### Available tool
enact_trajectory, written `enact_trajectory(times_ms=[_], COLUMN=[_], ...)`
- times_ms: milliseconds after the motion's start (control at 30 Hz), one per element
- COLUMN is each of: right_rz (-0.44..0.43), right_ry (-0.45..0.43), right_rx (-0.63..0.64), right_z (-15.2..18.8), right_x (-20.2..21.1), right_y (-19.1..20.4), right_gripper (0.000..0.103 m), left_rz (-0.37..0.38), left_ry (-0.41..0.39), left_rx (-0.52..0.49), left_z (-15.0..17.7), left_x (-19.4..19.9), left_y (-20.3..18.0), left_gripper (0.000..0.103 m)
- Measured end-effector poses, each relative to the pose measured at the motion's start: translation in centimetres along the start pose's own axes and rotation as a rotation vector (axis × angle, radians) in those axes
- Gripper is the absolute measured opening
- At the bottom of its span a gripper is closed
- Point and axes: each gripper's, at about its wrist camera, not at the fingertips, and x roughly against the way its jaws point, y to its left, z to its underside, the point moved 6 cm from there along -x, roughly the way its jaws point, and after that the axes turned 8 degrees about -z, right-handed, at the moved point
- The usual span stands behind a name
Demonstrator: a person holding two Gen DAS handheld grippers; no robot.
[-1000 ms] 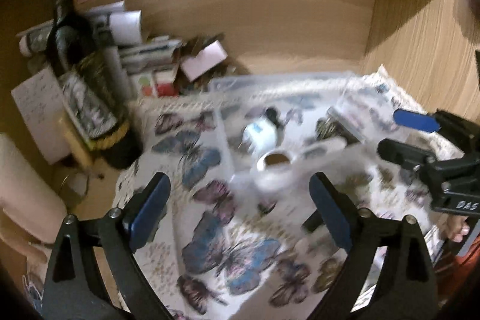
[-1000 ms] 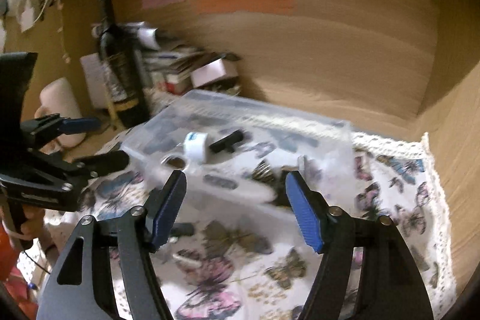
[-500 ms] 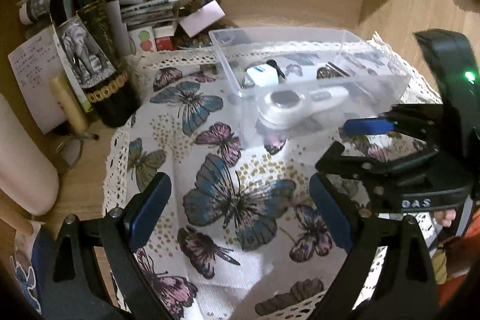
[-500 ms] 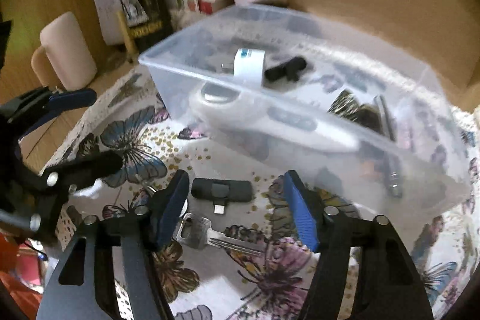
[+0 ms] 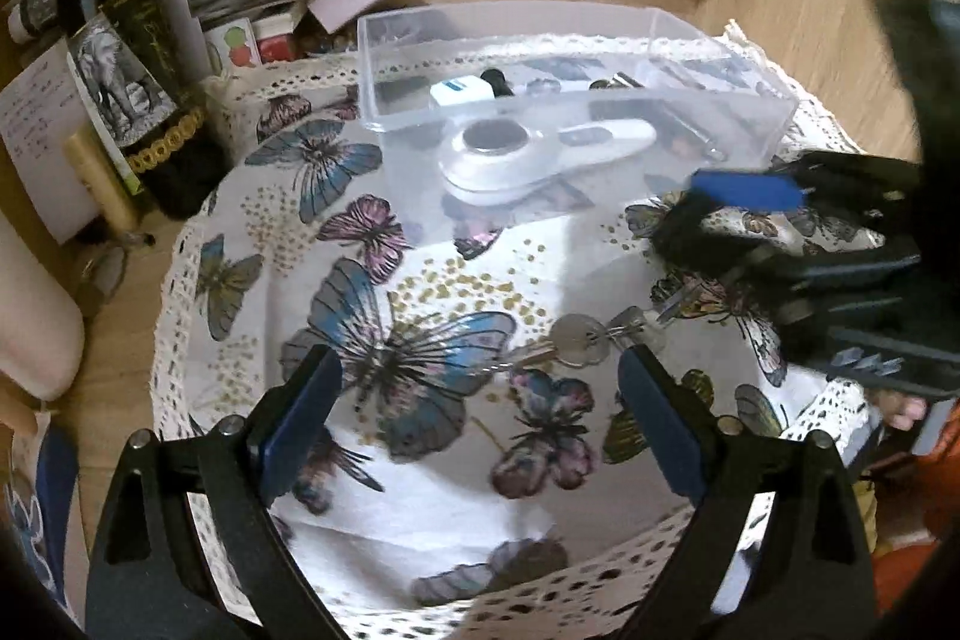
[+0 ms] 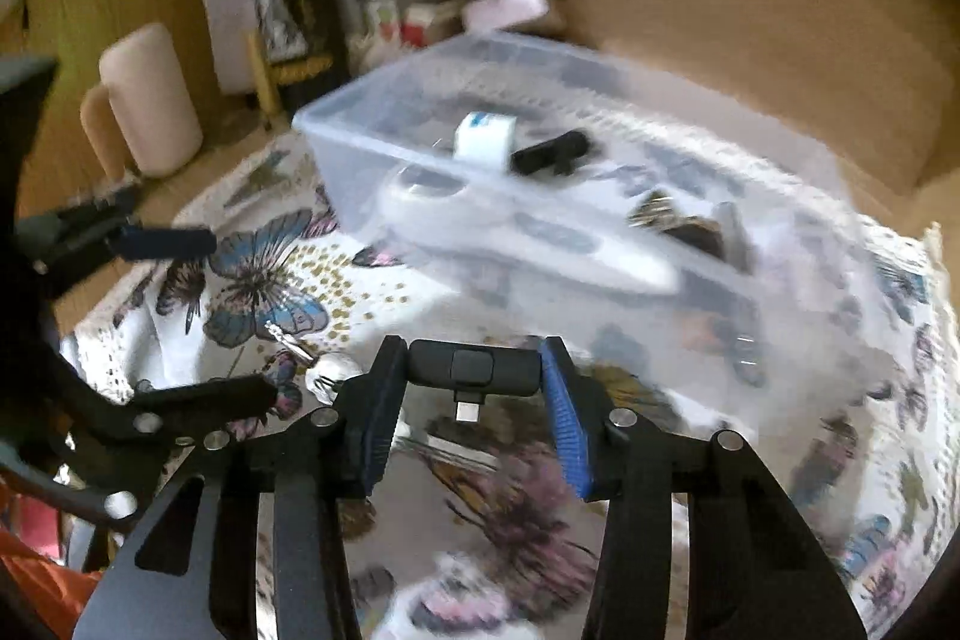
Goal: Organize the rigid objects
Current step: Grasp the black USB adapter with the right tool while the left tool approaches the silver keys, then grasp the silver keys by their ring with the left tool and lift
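Two jaws clamping black dongle [image 6: 474, 365] (plug down), right gripper [image 6: 474, 400]

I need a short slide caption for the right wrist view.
Right gripper clamps a black USB-C dongle above the butterfly cloth, before the clear box.

Clear box [image 6: 600, 196] blurry in right wrist view, small things inside hard to tell. Wine bottle [image 5: 138, 88] top cut off by edge. Right gripper [image 5: 708, 214] smeared dark, held thing hidden there.
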Motion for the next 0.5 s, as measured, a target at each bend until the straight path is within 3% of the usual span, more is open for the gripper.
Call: enact_trajectory(times_ms=[233, 500], right_rz=[0.049, 0.044], right_ry=[-0.102, -0.164], right_rx=[-0.058, -0.110], right_z=[0.8, 1.0], right_x=[4.8, 6.4], right_y=[-3.9, -5.9], right_gripper=[0.042, 0.042], left_rz=[0.011, -0.042], left_ry=[0.110, 0.119], left_rx=[0.113, 0.093], left_z=[0.4, 0.2], left_x=[-1.7, -2.8], left_y=[-1.5, -4.0], left_gripper=[0.095, 0.096])
